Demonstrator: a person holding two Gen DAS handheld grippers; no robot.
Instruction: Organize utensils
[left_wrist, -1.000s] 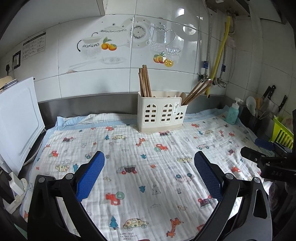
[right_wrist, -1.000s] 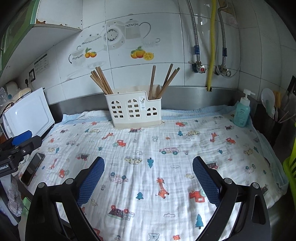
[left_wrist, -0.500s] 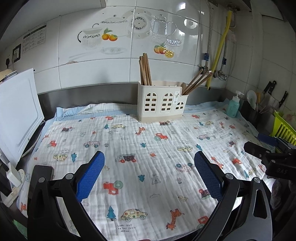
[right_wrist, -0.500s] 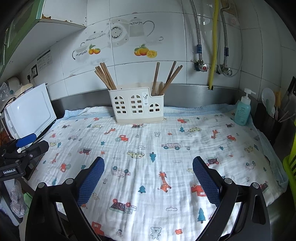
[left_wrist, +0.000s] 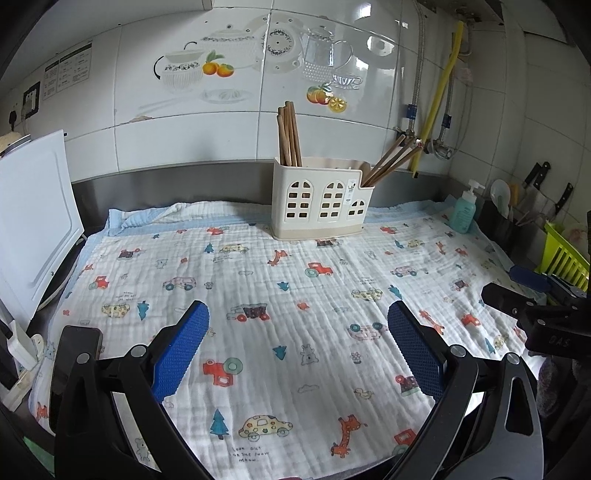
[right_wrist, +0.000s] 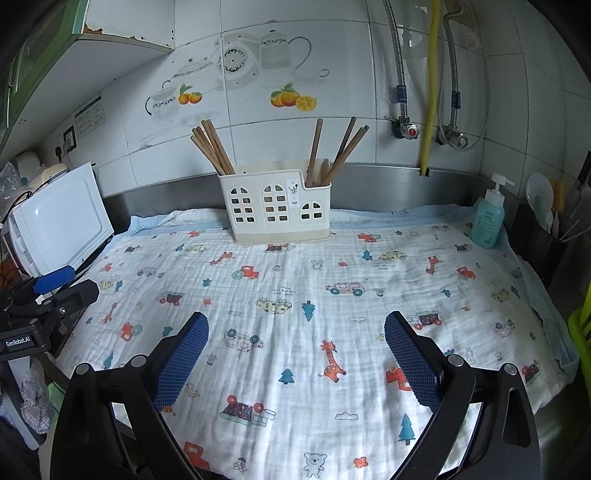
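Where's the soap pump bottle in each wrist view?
Left wrist: soap pump bottle far right, at the cloth's back corner.
Right wrist: soap pump bottle right of centre, same back corner.
Shared landmark: white chopstick holder, left of the bottle in both.

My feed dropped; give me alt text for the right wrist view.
Open right gripper, empty, hovers over a cartoon-print cloth. At the back wall stands a white holder with chopsticks in both ends. Soap bottle far right; left gripper at left edge.
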